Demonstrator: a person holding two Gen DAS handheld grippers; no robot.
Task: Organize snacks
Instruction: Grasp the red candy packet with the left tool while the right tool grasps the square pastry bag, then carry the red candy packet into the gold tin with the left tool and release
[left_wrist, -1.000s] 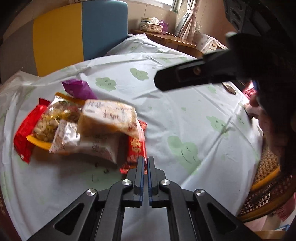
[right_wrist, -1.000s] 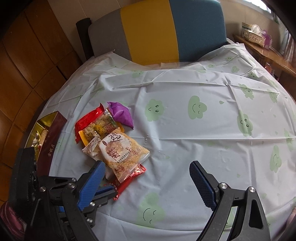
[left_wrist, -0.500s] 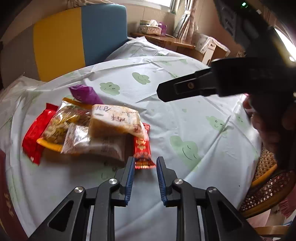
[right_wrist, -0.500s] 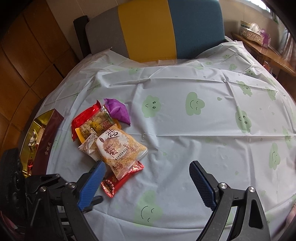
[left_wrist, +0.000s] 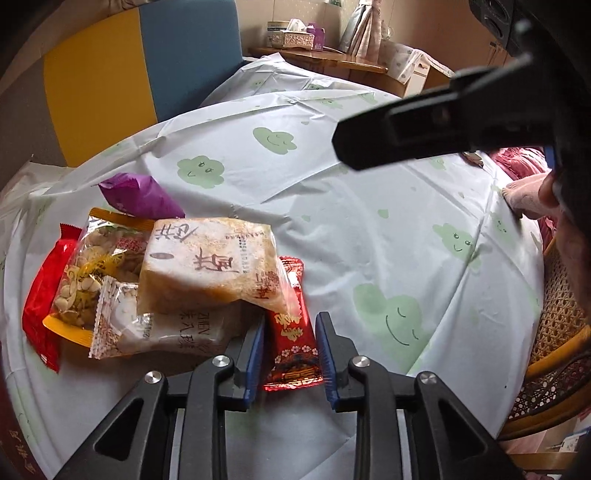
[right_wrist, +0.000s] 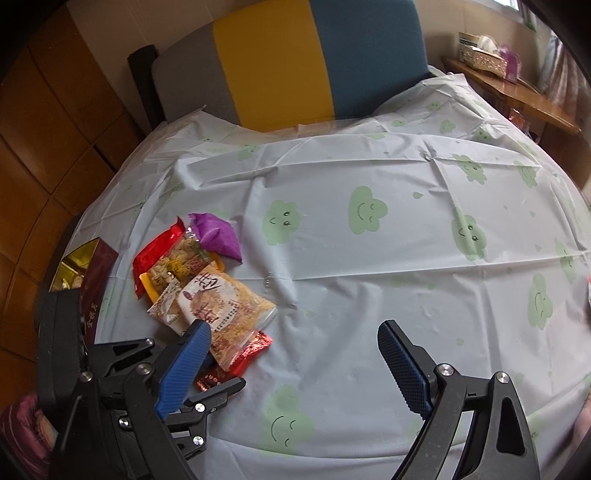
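Opening now, my left gripper (left_wrist: 289, 334) has slid forward so the red snack pack (left_wrist: 291, 339) lies loose between its fingers.

- left gripper (left_wrist: 289, 354): black linkage arms, silver screws, blue ribbed pads
- right gripper (right_wrist: 291, 363): same build, black w/ blue textured pads (right_wrist: 400, 371), silver screws

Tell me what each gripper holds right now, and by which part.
Nothing is held. The left gripper is opening, its jaws either side of the red snack packet's near end without pressing it. The right gripper is open and empty.
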